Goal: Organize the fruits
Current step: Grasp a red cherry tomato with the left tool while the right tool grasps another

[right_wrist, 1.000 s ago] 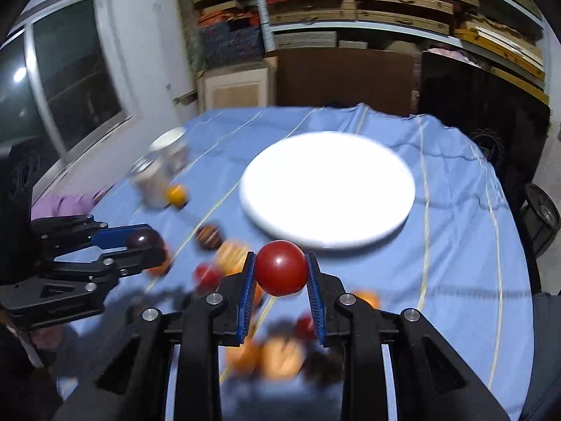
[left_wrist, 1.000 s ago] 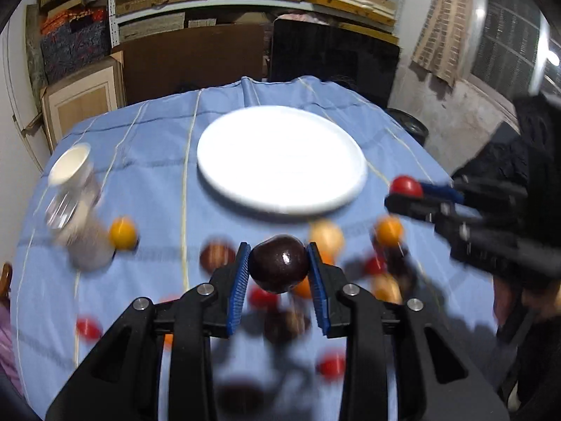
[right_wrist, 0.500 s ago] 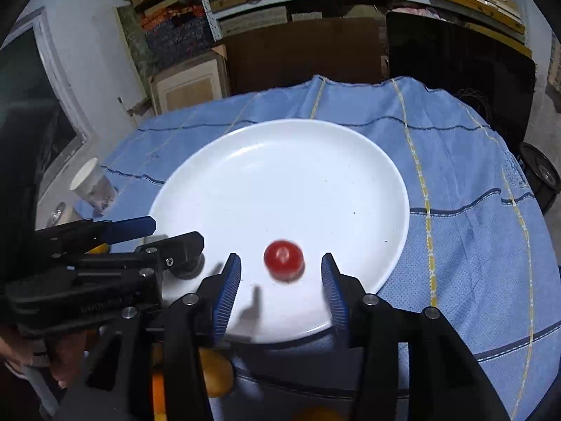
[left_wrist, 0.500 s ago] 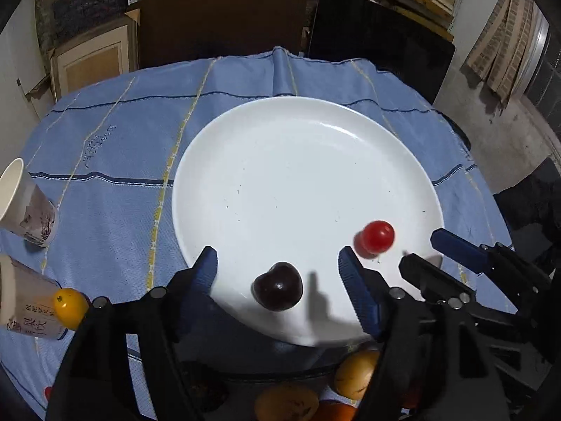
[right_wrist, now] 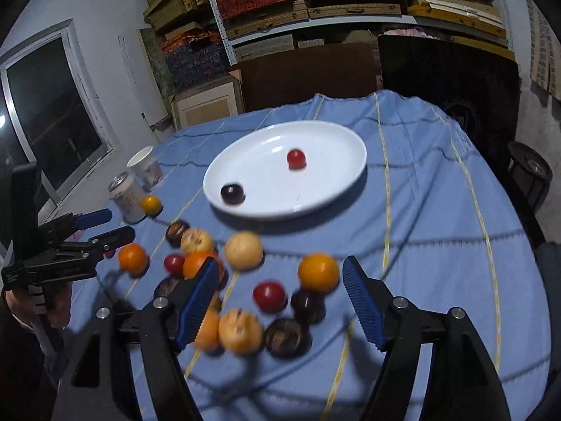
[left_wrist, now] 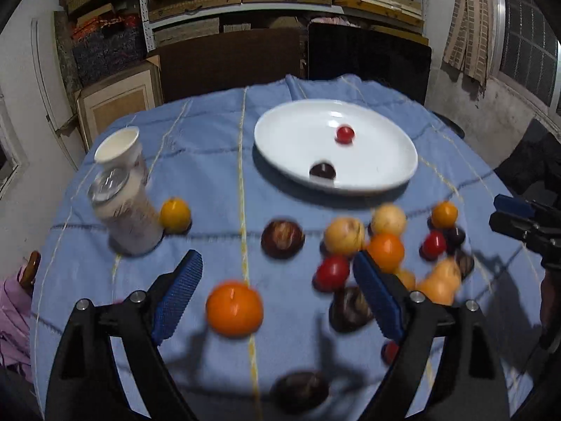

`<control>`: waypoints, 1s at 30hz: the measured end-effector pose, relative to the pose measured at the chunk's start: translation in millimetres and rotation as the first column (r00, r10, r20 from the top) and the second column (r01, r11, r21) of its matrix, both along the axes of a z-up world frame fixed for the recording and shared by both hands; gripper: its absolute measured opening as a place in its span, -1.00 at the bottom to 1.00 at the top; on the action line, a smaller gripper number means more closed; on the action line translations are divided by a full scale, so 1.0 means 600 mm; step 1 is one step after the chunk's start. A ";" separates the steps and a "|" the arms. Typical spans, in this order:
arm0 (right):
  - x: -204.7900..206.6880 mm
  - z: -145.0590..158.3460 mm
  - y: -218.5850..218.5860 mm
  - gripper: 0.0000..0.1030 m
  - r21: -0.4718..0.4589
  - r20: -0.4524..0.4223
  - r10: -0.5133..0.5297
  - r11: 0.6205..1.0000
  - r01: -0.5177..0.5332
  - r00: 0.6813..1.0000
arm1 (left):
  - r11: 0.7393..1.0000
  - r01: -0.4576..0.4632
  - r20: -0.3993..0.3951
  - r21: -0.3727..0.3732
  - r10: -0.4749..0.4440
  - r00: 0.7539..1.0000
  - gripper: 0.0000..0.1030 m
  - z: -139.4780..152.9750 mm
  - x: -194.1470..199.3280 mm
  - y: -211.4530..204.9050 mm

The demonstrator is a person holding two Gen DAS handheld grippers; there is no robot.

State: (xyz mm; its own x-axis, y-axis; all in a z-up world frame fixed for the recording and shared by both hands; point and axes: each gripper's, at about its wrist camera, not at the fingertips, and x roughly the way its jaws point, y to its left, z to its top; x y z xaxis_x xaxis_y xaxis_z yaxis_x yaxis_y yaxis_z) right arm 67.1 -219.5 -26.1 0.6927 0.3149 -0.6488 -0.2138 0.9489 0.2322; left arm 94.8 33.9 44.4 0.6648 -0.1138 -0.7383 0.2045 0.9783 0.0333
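Both claws, left [left_wrist: 277, 291] and right [right_wrist: 278, 301], have just been opening and hold nothing. Plum [left_wrist: 322, 171] and tomato [left_wrist: 344, 134] lie on plate [left_wrist: 403, 161]; remaining table fruit blurred. Only the right view shows a hand [right_wrist: 56, 301]

A paper cup [left_wrist: 117, 147] and a drinks can [left_wrist: 122, 210] stand close together on the blue-clothed tabletop [left_wrist: 210, 161]. Behind it, shelves [right_wrist: 350, 7] hold stacked flat cases, and a framed board [right_wrist: 207, 105] leans below them.

I see stacked shelving [right_wrist: 350, 3] behind table; dark window [right_wrist: 52, 105] left wall; brown board [left_wrist: 228, 59] leaning beneath shelves.
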 end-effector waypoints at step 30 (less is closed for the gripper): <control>-0.137 -0.044 0.095 0.46 -0.022 -0.052 0.147 0.989 -0.149 0.988 | 0.944 -0.326 -0.106 0.046 0.329 0.938 -0.46 -0.099 0.024 0.227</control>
